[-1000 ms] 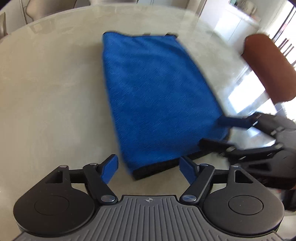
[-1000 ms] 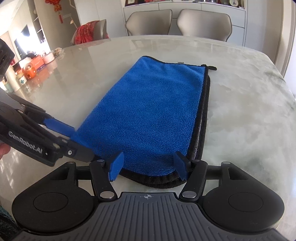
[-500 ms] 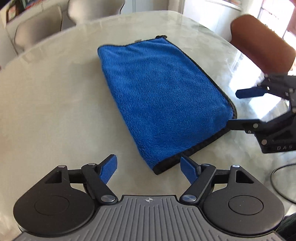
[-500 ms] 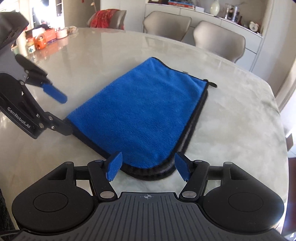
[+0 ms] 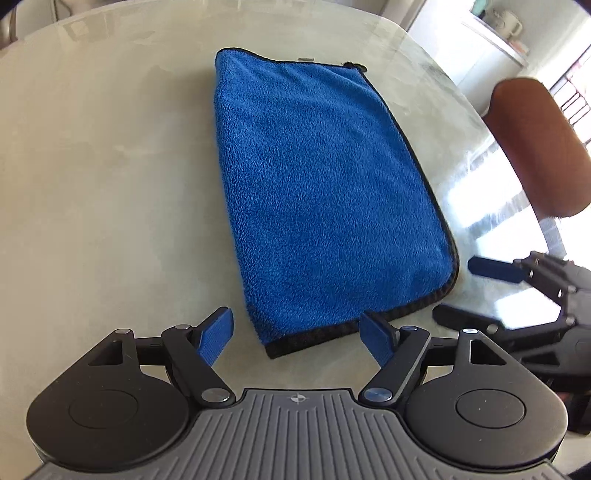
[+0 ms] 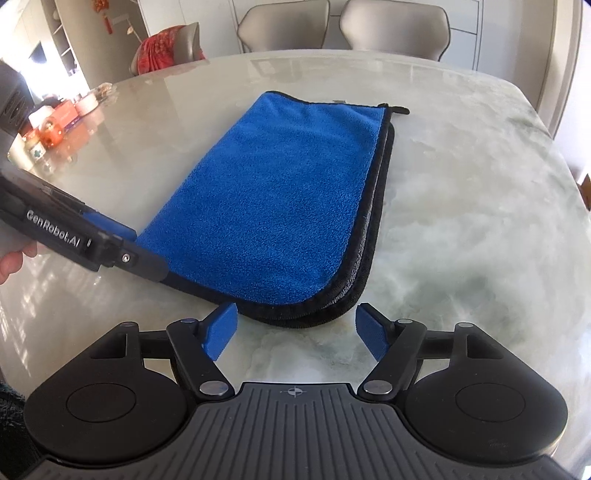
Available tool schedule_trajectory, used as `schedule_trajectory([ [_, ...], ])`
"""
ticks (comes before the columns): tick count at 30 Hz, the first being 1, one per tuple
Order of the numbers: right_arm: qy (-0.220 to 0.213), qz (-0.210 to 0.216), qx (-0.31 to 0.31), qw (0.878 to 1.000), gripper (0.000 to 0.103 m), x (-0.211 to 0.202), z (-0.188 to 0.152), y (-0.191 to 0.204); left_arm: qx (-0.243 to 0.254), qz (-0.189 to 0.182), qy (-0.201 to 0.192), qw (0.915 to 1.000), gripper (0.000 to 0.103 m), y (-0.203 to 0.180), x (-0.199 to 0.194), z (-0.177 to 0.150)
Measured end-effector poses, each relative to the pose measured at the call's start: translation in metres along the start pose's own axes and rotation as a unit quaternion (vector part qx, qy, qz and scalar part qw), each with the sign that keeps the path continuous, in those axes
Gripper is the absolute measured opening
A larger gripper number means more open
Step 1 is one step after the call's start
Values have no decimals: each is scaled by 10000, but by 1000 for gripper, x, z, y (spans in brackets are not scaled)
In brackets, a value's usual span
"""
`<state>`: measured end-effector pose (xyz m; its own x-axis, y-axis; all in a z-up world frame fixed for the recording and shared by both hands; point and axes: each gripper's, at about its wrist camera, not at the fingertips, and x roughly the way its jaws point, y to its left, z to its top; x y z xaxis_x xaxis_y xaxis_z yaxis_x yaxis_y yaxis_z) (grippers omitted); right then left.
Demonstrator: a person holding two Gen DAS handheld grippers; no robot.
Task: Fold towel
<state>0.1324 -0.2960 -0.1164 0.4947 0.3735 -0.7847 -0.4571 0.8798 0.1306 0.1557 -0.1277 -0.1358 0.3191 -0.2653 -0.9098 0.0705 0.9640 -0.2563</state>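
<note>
A blue towel (image 5: pixel 325 192) (image 6: pixel 273 206) with black trim lies folded into a long strip on the marble table (image 6: pixel 461 221). Its short near edge faces both grippers. My left gripper (image 5: pixel 297 326) straddles the towel's near left corner, its jaws closing, the blue pads clear of the cloth. From the right wrist view the left gripper (image 6: pixel 146 253) sits at that same corner. My right gripper (image 6: pixel 295 317) hovers just short of the rounded near right corner, jaws opening with nothing pressed between them. In the left wrist view the right gripper (image 5: pixel 454 290) stands beside that corner.
A brown chair (image 5: pixel 535 147) stands at the table's right side. Two beige chairs (image 6: pixel 395 26) line the far edge. Jars and boxes (image 6: pixel 55 125) crowd the far left of the table. A person's hand (image 6: pixel 7 262) holds the left gripper.
The left gripper's jaws have narrowed around the towel's near left corner and its view has swung. The right gripper's jaws have widened and sit slightly back from the towel's edge.
</note>
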Motion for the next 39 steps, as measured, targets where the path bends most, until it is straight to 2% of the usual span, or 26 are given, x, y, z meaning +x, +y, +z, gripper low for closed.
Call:
schedule_trajectory([
  [1, -35, -10, -34, 10000, 74, -1, 0, 1, 3, -26, 24, 10000, 57, -1, 0, 2],
  [2, -52, -13, -56, 10000, 74, -1, 0, 2, 5, -52, 47, 10000, 56, -2, 1, 4],
  [5, -278, 137, -313, 9990, 74, -6, 1, 9, 60, 92, 56, 9999, 41, -3, 0, 5],
  [9, -491, 458, -861, 9940, 74, -6, 2, 23, -253, -16, 97, 9996, 15, 8, -3, 9],
  [11, -538, 578, -1199, 9896, 74, -2, 3, 33, -479, -190, 125, 9986, 14, 15, -5, 13],
  [14, -605, 733, -1552, 9833, 74, 5, 6, 46, -469, -212, 102, 9986, 13, 14, -6, 19],
  [21, -550, 1115, -1898, 9739, 74, 28, 16, 66, -460, -279, 51, 9985, 13, 7, -6, 29],
  [24, -549, 1155, -2079, 9698, 73, 35, 16, 75, -467, -304, 30, 9984, 13, 6, -6, 33],
  [29, -554, 770, -2380, 9666, 61, 47, 12, 89, -488, -321, -29, 9983, 13, 6, -7, 38],
  [30, -578, 731, -2329, 9680, 56, 47, 13, 89, -482, -322, -43, 9983, 14, 5, -8, 39],
  [32, -624, 656, -2221, 9708, 43, 49, 14, 87, -448, -346, -91, 9984, 18, 7, -11, 40],
  [33, -636, 604, -2155, 9726, 32, 49, 15, 85, -437, -359, -126, 9983, 28, 7, -13, 40],
  [34, -629, 568, -2056, 9750, 22, 48, 18, 82, -326, -333, -153, 9988, 46, 7, -14, 39],
  [36, -594, 597, -1805, 9800, 13, 48, 24, 73, -102, -281, -205, 9993, 61, 6, -18, 38],
  [39, -607, 795, -1372, 9855, 12, 41, 29, 58, 551, -69, -434, 9975, 62, 3, -30, 30],
])
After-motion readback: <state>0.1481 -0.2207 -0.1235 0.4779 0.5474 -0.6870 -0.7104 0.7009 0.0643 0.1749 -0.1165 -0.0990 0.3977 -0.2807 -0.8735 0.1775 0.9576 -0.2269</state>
